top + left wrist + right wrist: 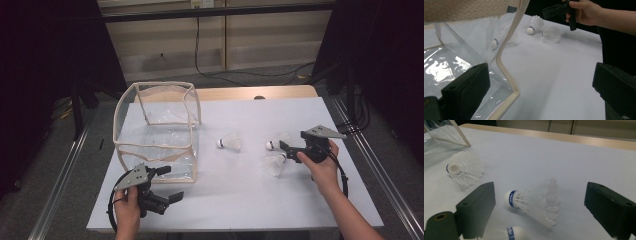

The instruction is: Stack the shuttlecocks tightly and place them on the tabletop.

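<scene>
The shuttlecock nearest the right gripper lay on its side on the white table, between that gripper's jaws but untouched by either pad. The jaws stood wide apart, gripping nothing. A second shuttlecock lay just beside it, closer to the person, its cork showing at the bottom of the right gripper view. A third rested farther left, between the pair and the clear bag, which stood open-topped on the table's left half. In the high view the bag looked empty. By my reading, the work was putting shuttlecocks into the bag, and it had barely begun: all three remained outside, the first grasp not yet made. The left gripper was released too, jaws spread beside the bag's near corner.
</scene>
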A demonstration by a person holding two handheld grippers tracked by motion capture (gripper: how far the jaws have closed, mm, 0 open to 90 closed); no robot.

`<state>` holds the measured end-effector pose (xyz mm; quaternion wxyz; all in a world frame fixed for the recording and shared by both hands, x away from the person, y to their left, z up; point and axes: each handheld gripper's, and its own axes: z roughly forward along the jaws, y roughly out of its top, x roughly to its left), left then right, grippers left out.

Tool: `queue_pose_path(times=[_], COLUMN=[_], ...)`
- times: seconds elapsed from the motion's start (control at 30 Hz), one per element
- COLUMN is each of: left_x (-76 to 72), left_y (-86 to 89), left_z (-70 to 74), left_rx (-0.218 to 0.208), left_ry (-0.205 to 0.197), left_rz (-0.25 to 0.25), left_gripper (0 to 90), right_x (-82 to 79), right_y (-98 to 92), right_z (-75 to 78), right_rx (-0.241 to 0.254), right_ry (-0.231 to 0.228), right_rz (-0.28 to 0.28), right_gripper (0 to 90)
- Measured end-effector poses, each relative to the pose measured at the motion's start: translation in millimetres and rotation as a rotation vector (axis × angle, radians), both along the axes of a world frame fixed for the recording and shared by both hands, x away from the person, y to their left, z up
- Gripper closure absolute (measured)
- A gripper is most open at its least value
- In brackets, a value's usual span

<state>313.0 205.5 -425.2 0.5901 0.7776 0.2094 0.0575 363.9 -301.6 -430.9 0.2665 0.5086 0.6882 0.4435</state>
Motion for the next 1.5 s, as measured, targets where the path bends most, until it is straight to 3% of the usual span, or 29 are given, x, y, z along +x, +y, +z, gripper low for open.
queue_pose_path(times=[0.27, 0.8, 1.1, 1.5], left_x=[-0.1, 0.0, 0.2, -0.1], left_y=[-0.2, -0.3, -1.2, -1.6], left_z=[-0.1, -0.3, -0.8, -0.6], left_rx=[0.001, 0.002, 0.008, 0.006], left_ry=[0.000, -0.001, -0.001, -0.002], left_rz=[0.001, -0.002, -0.009, -0.009], left_gripper=[1.4, 1.5, 1.5, 1.6], right_x=[5.2, 9.1, 9.3, 10.7], right_y=[4.3, 10.3, 13.2, 20.3], right_z=[-5.4, -12.6, -12.9, -1.1], right_rx=[0.004, 0.030, 0.055, 0.067], right_ry=[0.019, 0.077, 0.091, 0.070], right_rz=[0.014, 0.091, 0.140, 0.186], right_gripper=[22.2, 67.5, 88.1, 90.0])
